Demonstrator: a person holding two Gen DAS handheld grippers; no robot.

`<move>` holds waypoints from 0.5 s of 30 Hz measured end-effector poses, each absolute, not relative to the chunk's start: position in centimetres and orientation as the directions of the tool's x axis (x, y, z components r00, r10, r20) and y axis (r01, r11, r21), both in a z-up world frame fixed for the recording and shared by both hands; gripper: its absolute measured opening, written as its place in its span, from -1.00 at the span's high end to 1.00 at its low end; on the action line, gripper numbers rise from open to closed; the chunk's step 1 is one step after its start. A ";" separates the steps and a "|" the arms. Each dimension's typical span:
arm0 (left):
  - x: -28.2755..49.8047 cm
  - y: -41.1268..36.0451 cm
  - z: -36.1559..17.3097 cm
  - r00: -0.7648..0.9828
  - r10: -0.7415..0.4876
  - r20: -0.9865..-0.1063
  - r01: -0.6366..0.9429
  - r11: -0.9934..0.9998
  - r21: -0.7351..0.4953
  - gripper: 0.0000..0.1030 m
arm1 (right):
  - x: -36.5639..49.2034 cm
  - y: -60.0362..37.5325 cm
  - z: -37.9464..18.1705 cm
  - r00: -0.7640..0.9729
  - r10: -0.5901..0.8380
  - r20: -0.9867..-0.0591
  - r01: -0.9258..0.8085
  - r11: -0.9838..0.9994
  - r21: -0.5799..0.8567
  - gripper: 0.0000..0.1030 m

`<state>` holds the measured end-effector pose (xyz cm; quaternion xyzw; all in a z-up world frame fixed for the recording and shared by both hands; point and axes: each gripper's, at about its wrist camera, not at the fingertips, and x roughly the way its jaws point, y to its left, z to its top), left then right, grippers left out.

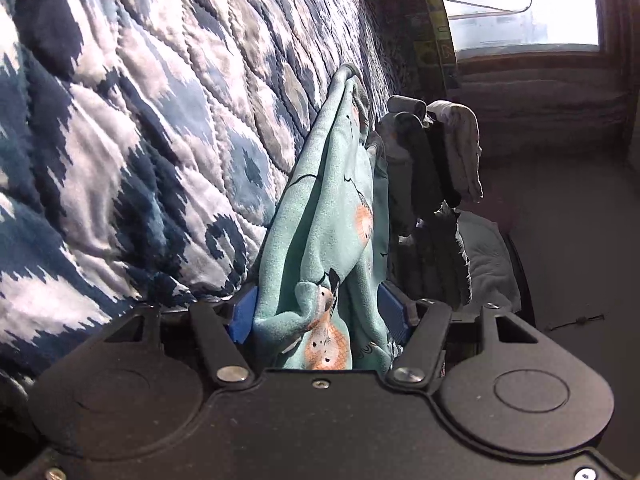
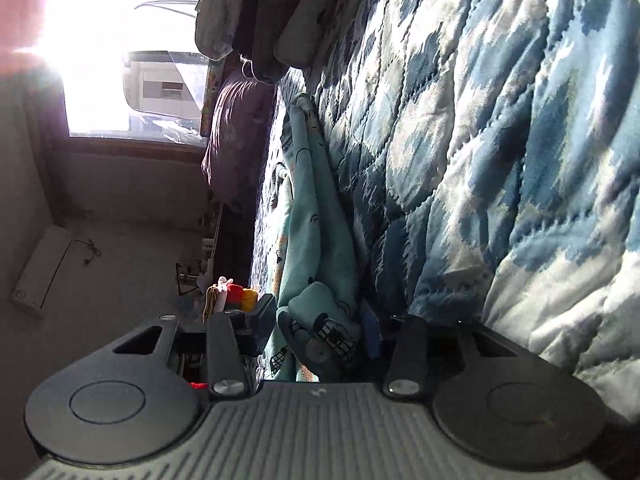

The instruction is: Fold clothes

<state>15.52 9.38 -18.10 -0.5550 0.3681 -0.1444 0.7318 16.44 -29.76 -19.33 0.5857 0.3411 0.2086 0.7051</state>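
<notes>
Two wrist-camera views, both tilted sideways, show a small mint-green garment (image 1: 320,216) printed with orange animal figures, held at two ends over a bed. In the left wrist view, the left gripper (image 1: 324,316) fills the bottom of the frame, its blue-padded jaws closed on a bunched fold of the garment at lower centre; the cloth rises from there toward the middle of the frame. A blue-and-white quilted bedspread (image 1: 132,120) covers the left half, and a small pile of grey and white clothes (image 1: 440,152) sits right of centre, just beside the garment. A bright window (image 1: 520,4) glows at upper right. In the right wrist view, the right gripper (image 2: 320,332) occupies the bottom, its jaws pinched narrow on another bunched part of the same garment (image 2: 316,216), which stretches up the middle of the frame along the bedspread (image 2: 480,140) filling the right side. More clothes (image 2: 256,20) lie at top centre, and a window (image 2: 128,60) flares white at upper left. The step in hand appears to be lifting or spreading the garment between both grippers before a fold is made. The next move likely calls for pulling the two held ends apart to draw the cloth flat, then laying it smoothly on the bedspread.
</notes>
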 end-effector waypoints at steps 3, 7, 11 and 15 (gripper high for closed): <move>15.3 9.5 -18.4 0.683 -0.619 -0.387 -0.216 0.335 -0.917 -0.01 | 16.2 -29.9 -19.6 0.688 0.688 -0.232 0.103 0.224 0.969 0.28; 15.1 9.7 -19.5 0.675 -0.619 -0.402 -0.260 0.310 -0.915 0.36 | 15.8 -29.5 -19.6 0.699 0.676 -0.233 0.086 0.244 0.966 0.47; 15.0 9.5 -19.4 0.677 -0.596 -0.431 -0.262 0.352 -0.899 0.63 | 15.7 -29.0 -19.0 0.701 0.670 -0.244 0.044 0.301 0.953 0.59; 14.0 9.2 -18.6 0.695 -0.575 -0.431 -0.265 0.352 -0.897 0.71 | 15.1 -28.8 -17.4 0.705 0.673 -0.223 -0.019 0.332 0.943 0.62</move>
